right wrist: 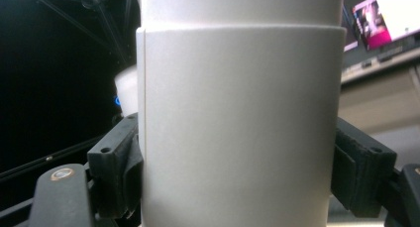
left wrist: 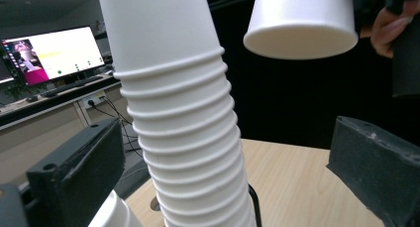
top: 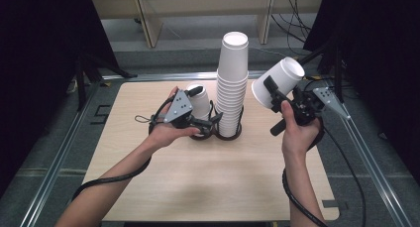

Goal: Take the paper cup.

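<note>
A tall stack of white paper cups (top: 232, 83) (left wrist: 183, 113) stands in a black wire holder (top: 229, 134) at mid-table. Beside it on the left is a short white cup (top: 200, 102) (left wrist: 111, 214) in a second ring. My left gripper (top: 202, 108) (left wrist: 228, 138) hovers at that short cup, open, its jaws wide apart and facing the tall stack. My right gripper (top: 275, 93) (right wrist: 240, 157) is raised to the right of the stack, shut on a single white cup (top: 277, 81) (right wrist: 237, 118) (left wrist: 300, 19) that tilts with its mouth toward the stack.
The light wooden table (top: 213, 177) has metal rails (top: 54, 157) along both sides. Wooden shelving (top: 148, 19) and cables lie beyond the far edge. Black curtains flank the table. A lit monitor (left wrist: 54, 53) stands on a desk in the background.
</note>
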Demonstrator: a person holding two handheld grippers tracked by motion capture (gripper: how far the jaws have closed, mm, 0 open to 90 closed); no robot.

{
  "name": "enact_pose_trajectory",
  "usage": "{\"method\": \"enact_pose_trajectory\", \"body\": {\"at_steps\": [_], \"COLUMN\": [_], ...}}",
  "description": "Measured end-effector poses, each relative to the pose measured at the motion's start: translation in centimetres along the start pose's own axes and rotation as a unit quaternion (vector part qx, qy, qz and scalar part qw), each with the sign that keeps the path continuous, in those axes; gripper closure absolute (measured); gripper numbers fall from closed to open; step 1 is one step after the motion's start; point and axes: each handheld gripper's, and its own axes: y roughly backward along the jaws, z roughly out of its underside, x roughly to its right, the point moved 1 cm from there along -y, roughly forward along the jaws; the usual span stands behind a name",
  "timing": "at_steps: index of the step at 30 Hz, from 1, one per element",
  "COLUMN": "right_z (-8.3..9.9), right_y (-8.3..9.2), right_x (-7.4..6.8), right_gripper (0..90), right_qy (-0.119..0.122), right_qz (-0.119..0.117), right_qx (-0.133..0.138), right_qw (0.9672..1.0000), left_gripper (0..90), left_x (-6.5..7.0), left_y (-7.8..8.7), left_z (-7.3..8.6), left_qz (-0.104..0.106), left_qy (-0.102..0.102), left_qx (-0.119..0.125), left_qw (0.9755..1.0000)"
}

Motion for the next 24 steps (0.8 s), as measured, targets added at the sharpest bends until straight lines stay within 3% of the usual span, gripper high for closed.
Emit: {"method": "enact_pose_trajectory", "body": {"at_steps": [5, 10, 12, 14, 18, 24], "right_z": [2.4, 4.6, 5.5, 6.1, 7.6, 10.2], "right_y": [0.8, 1.2, 1.3, 1.5, 1.8, 1.7], "right_x": [0.4, 0.7, 0.5, 0.6, 0.5, 0.4], "right_gripper": [20.9, 20.9, 20.9, 20.9, 20.9, 20.9], "right_qy": [-0.025, -0.031, -0.044, -0.039, -0.063, -0.07], "right_qz": [0.009, 0.014, 0.015, 0.018, 0.018, 0.011], "right_qx": [-0.014, -0.032, -0.042, -0.046, -0.058, -0.085], "right_qw": [0.9995, 0.9989, 0.9981, 0.998, 0.9961, 0.9939], "left_gripper": [0.5, 0.4, 0.4, 0.4, 0.1, 0.0], "left_x": [0.8, 1.4, 1.6, 1.8, 2.2, 2.6], "left_y": [1.2, 2.3, 2.8, 3.2, 4.0, 4.8], "left_z": [1.7, 3.3, 3.7, 4.2, 5.2, 6.7], "left_qz": [0.007, 0.006, 0.001, 0.001, -0.001, -0.004], "left_qy": [0.006, 0.011, 0.013, 0.013, 0.015, 0.029], "left_qx": [-0.01, -0.02, -0.023, -0.024, -0.029, -0.035], "left_qw": [0.9999, 0.9997, 0.9996, 0.9996, 0.9995, 0.999]}}
